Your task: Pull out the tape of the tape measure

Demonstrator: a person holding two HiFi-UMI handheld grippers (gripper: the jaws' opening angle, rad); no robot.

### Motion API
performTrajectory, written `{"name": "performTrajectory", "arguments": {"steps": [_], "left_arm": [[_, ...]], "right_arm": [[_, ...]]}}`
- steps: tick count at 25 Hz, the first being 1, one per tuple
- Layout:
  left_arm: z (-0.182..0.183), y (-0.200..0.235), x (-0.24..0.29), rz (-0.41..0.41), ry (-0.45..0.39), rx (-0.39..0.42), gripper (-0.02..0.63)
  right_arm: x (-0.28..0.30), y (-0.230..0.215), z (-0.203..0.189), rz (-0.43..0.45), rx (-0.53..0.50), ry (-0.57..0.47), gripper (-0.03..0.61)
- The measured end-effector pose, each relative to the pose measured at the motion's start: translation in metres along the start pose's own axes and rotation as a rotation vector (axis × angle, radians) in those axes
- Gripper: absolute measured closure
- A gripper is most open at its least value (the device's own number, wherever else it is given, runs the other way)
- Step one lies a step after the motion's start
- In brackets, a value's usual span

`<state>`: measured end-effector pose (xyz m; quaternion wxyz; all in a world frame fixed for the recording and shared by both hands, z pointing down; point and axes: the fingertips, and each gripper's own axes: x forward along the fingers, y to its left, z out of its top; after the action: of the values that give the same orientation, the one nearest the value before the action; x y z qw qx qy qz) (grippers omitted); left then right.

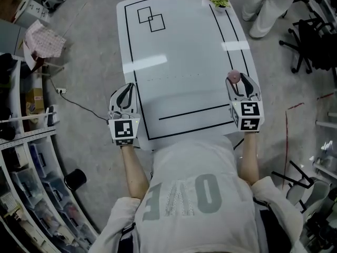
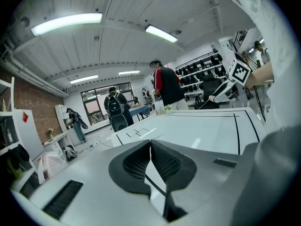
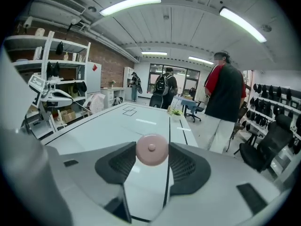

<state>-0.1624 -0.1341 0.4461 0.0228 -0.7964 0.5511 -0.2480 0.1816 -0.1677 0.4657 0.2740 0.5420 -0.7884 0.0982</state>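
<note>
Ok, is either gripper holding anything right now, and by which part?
The right gripper holds the round pink tape measure, its pads on opposite sides of the case. The left gripper is shut on nothing.

**Colours and patterns in front of you**

Your table was white, ruled with thin black lines, with two overlapping black square outlines near its far end. The tape measure was a pale, dusty pink. Your left gripper and right gripper were light grey, their pads black with a fine mesh pattern. Each marker cube carried black square patterns on white. Your shirt was pale grey with darker grey lettering. The floor was mottled grey. The cloth was pinkish white with a small print.
</note>
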Motion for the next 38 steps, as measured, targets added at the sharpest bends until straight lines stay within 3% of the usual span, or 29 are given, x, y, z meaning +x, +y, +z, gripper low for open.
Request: {"name": "performTrajectory", "arguments": {"steps": [11,15,25,33,38], "left_arm": [[-0.087,-0.043,0.022,-0.085,0.232,-0.141,0.584],[-0.103,-0.053,0.025,-0.098,0.291,-0.139,0.584],[-0.102,-0.054,0.026,-0.096,0.295,-0.167,0.583],[-0.090,-0.048,0.024,-0.075,0.263,-0.176,0.583],[-0.060,-0.027,0.020,-0.009,0.187,-0.173,0.583]], "right_arm": [[0.027,0.013,-0.081,0.061,0.044,0.221,0.347],[0.032,0.014,-0.093,0.067,0.077,0.258,0.347],[0.034,0.015,-0.106,0.062,0.097,0.298,0.346],[0.028,0.005,-0.088,0.041,0.111,0.236,0.345],[0.020,-0.008,-0.060,0.011,0.124,0.151,0.345]]}}
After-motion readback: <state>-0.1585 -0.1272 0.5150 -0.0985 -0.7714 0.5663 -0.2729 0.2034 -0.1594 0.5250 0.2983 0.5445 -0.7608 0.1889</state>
